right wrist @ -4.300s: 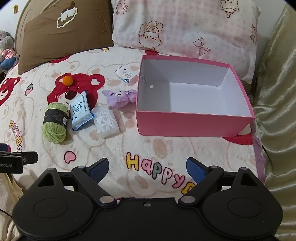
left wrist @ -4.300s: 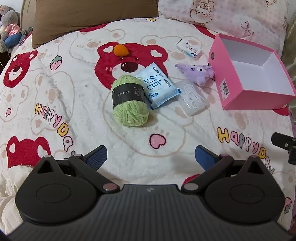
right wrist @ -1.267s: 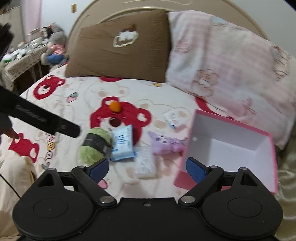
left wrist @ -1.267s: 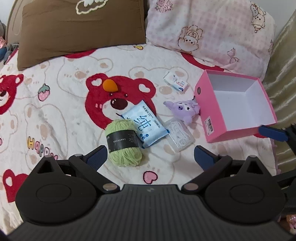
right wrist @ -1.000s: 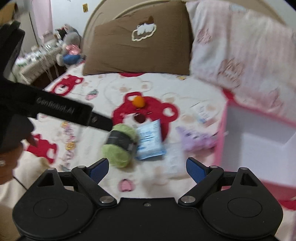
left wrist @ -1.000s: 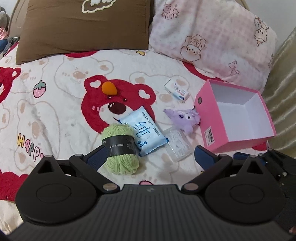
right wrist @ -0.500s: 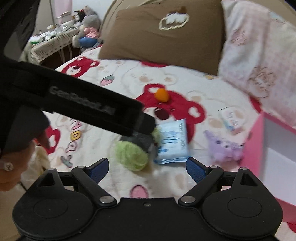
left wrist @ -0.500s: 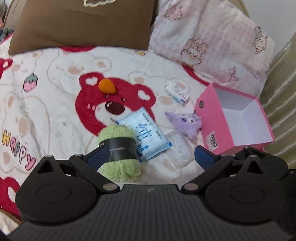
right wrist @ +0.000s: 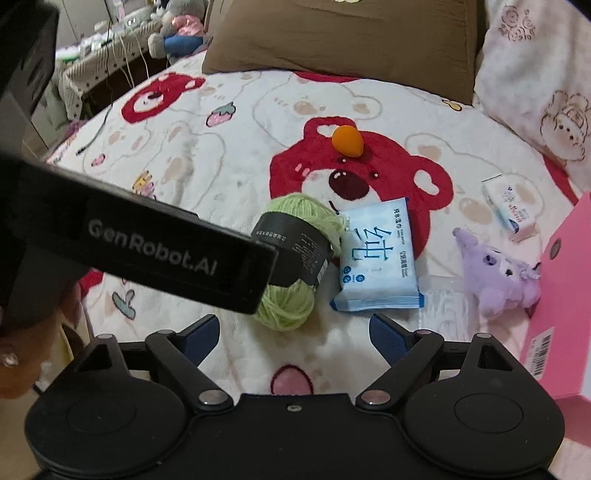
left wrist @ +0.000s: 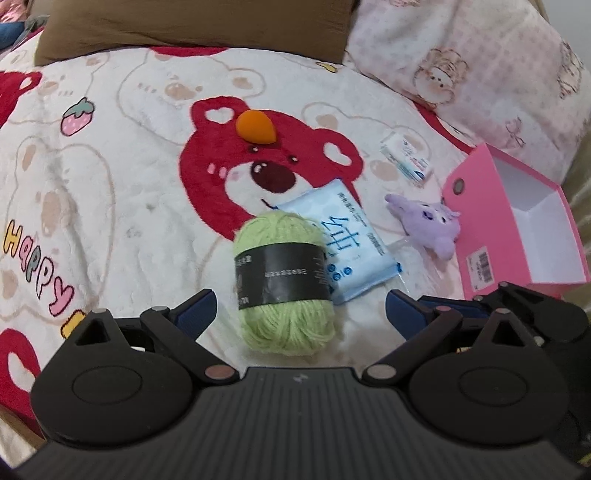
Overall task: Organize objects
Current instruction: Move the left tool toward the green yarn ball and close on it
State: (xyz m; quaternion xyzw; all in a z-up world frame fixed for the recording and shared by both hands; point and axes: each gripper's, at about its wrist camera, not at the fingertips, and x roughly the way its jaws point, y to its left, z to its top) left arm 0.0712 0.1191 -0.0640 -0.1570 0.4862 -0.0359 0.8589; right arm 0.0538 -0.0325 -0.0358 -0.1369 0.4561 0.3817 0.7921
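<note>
On my bed [left wrist: 122, 206] lie yarn [left wrist: 284, 284], wipes [left wrist: 349, 247], sponge [left wrist: 255, 126], plush [left wrist: 430, 225], a packet [left wrist: 406, 160], pink box [left wrist: 517, 236], pillows [left wrist: 192, 22].

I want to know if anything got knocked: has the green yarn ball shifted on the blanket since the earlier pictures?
No. The yarn ball still lies just below the red bear face, against the blue wipes pack; only the cameras came closer.

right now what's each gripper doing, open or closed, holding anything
Left gripper: open, holding nothing; the green yarn ball with a black paper band lies between its fingers, not gripped.
Right gripper: open, holding nothing.
</note>
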